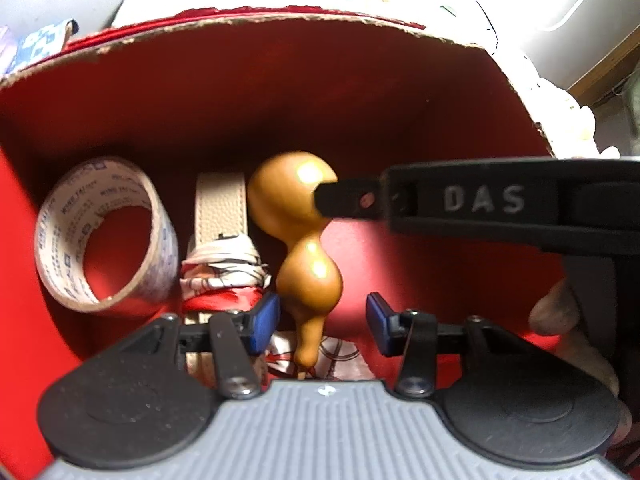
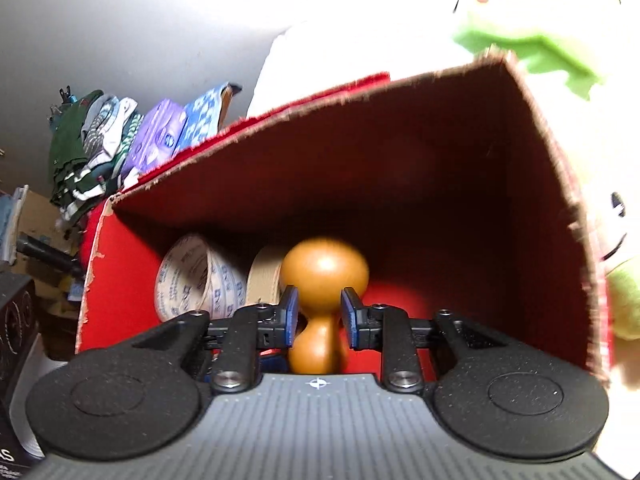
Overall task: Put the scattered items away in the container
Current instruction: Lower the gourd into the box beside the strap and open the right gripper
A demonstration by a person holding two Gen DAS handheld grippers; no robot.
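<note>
The right gripper (image 2: 319,315) is clamped on the waist of the gourd (image 1: 298,240), holding it inside the red box (image 1: 280,88), just right of the strap (image 1: 219,208) and tape roll (image 1: 106,232), presumably to lower it among the items already tidied. The left gripper (image 1: 322,322), jaws parted and gripping nothing, has its left pad just beside the gourd's lower bulb. The gourd's base is cut off in the right wrist view, and whether it rests on the box floor cannot be told
</note>
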